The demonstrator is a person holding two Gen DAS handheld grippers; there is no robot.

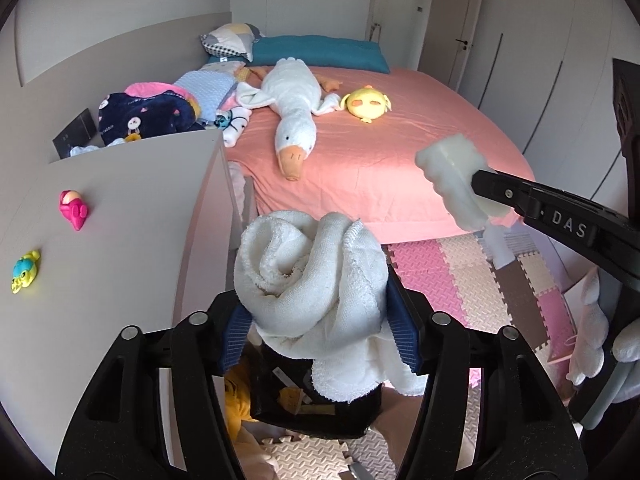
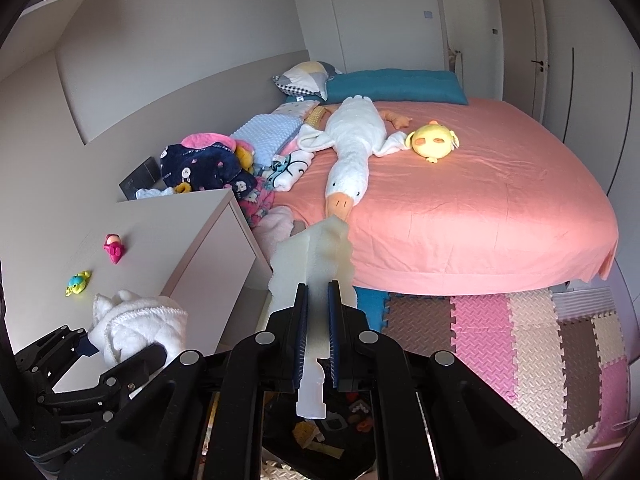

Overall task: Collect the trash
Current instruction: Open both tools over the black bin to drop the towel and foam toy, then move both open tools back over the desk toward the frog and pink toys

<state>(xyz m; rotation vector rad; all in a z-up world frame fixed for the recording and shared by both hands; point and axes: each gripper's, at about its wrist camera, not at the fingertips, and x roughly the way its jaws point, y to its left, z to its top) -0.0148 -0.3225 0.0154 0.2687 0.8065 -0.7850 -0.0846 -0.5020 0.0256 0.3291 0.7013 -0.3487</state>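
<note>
left gripper (image 1: 318, 326): nearest the lens, directly above the bin (image 1: 320, 424); both blue pads touched the white towel (image 1: 312, 280), so it was grasping it, jaws fairly wide
towel place: bunched between the pads over the bin mouth, not yet inside
towel axis: rolled wad with no clear long axis; roll opening faced the lens; loose corner hung down toward the bin
right gripper (image 2: 319, 320): also above the bin, on the far side from the cabinet; jaws narrow, clamped on the thin stem of the foam piece (image 2: 312, 264); grip looked light, with a dark slit beside the stem lower down
foam place: in the claw, above the bin, not dropped
foam axis: long axis ran along the fingers; wide ragged end stuck out past the fingertips, away from the bin toward the bed (image 2: 480, 220); narrow notched end pointed back over the bin
bin contents: yellow scraps and small bits already inside
done, judged: two items picked up and carried over the bin
left, judged: release both into the bin; whether more trash remained, cannot tell
not trash, probably: pink toy (image 1: 74, 210) and turtle toy (image 1: 25, 272) on the cabinet (image 1: 120, 240) just beside the bin
</note>
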